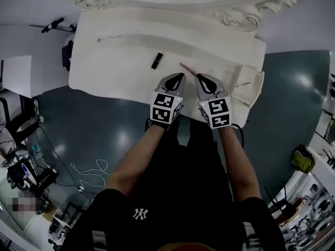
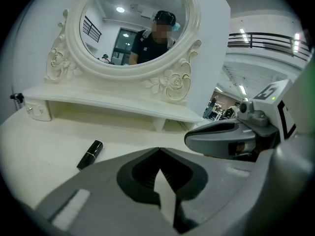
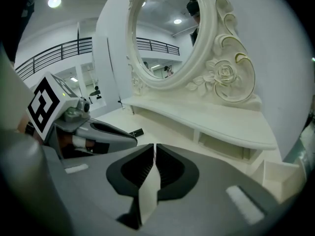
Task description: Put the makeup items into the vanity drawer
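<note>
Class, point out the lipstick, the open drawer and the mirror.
lipstick [image 1: 157,60], head view, middle of its black case.
drawer [image 1: 258,89], head view, right rim.
mirror [image 2: 123,73], left gripper view, lower frame.

White vanity table [image 1: 115,67], black lipstick tube [image 1: 157,60] and slim reddish stick [image 1: 188,69] apart on its top

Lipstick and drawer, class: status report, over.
Left gripper, right gripper shut, empty. Lipstick on vanity top. Drawer open at right; thin pink stick lies between.
</note>
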Tool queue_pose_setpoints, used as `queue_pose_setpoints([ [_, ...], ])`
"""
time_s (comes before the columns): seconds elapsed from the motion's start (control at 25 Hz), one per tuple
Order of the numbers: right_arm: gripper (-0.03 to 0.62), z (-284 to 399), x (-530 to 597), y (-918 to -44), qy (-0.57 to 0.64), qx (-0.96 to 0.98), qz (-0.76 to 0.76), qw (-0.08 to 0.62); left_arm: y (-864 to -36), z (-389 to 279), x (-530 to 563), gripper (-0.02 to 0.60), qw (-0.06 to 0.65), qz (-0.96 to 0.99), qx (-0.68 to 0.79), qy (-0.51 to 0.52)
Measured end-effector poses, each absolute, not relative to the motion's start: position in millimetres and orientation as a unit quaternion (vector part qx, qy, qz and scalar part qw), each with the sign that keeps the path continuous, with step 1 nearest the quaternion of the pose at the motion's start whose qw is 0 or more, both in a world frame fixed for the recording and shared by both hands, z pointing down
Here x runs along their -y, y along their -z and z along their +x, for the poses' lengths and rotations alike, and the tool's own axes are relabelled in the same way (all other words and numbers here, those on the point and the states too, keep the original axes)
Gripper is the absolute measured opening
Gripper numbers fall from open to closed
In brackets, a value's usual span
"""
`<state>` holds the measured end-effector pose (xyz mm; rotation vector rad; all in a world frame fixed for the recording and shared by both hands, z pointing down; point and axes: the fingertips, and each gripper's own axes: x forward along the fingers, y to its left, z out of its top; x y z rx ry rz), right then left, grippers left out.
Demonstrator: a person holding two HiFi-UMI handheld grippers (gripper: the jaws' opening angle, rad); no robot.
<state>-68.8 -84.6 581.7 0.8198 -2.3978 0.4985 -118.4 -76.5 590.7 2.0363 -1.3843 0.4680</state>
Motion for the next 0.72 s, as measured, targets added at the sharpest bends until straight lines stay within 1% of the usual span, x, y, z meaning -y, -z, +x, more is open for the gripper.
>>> queue_pose_setpoints([
  [0.48, 0.111, -83.5, 89.7, -640.3, -0.135, 0.881, 0.256, 0.374, -611.4, -126.7, 85.7, 0.002, 0.327, 0.763, 0.526, -0.185],
  [0.72, 0.121, -84.4, 90.7, -657.4, -0.131, 0.873, 0.247, 0.400, -614.0, -127.9, 85.6, 0.002, 0.328, 0.761, 0.526, -0.189],
])
